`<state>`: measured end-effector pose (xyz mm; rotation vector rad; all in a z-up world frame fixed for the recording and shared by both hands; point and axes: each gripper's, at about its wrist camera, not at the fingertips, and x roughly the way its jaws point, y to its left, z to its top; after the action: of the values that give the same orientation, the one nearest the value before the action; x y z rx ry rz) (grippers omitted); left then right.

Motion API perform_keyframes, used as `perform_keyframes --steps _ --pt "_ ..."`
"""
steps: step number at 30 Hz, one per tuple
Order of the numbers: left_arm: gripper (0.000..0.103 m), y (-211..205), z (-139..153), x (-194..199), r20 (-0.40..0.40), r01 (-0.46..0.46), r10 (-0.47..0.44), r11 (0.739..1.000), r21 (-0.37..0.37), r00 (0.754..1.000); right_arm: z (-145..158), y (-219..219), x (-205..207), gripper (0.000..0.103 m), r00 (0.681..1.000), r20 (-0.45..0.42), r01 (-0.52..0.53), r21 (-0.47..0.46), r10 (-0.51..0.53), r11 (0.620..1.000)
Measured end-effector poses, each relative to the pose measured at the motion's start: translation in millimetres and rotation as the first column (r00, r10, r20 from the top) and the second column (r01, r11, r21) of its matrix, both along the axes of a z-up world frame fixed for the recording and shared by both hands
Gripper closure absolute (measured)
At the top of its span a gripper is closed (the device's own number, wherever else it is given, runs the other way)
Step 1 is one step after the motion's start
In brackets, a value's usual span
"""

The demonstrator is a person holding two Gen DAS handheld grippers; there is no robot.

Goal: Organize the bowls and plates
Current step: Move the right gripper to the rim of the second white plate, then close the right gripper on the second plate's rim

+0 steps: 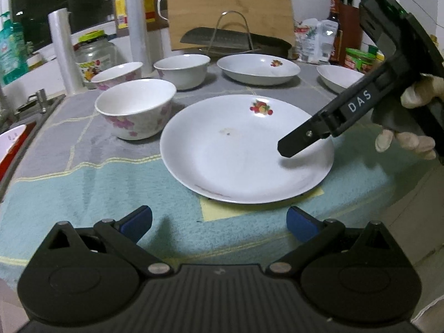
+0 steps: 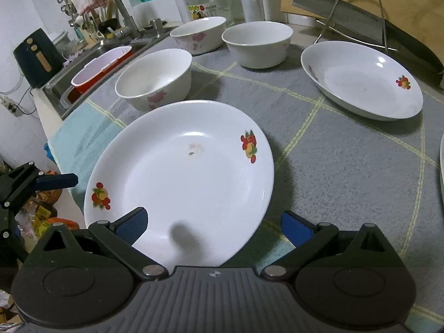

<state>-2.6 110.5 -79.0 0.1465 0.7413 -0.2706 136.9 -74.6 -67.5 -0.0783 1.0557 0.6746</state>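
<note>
right gripper (image 2: 213, 226) jaws apart, over near rim of nearest plate (image 2: 180, 177), likely lining up a grasp | left gripper (image 1: 219, 222) apart, empty, waiting | bowls (image 2: 154, 79) grouped far left on mat (image 2: 347, 166)

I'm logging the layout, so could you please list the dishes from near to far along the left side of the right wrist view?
Near plate → nearest bowl → floral bowl at the back, close to the sink.

Third plate (image 2: 441, 166) cut by right edge, mostly unseen.
</note>
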Motion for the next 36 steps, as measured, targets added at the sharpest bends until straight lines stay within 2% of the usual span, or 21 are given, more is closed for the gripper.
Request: perform_keyframes --steps 10,17,36 --pt "0.001 3 -14 19 -0.036 0.126 -0.126 0.992 -0.009 0.991 -3 9 4 0.0 1.0 -0.003 0.014 -0.027 -0.014 1.0" --pt "0.001 5 -15 27 -0.026 0.192 -0.192 0.981 -0.023 0.981 -3 18 9 0.0 1.0 0.003 0.018 -0.045 -0.018 0.999" --pt "0.001 13 -17 48 -0.001 0.356 -0.356 0.934 -0.039 0.934 -5 38 18 0.0 1.0 0.005 -0.021 -0.076 0.021 0.997"
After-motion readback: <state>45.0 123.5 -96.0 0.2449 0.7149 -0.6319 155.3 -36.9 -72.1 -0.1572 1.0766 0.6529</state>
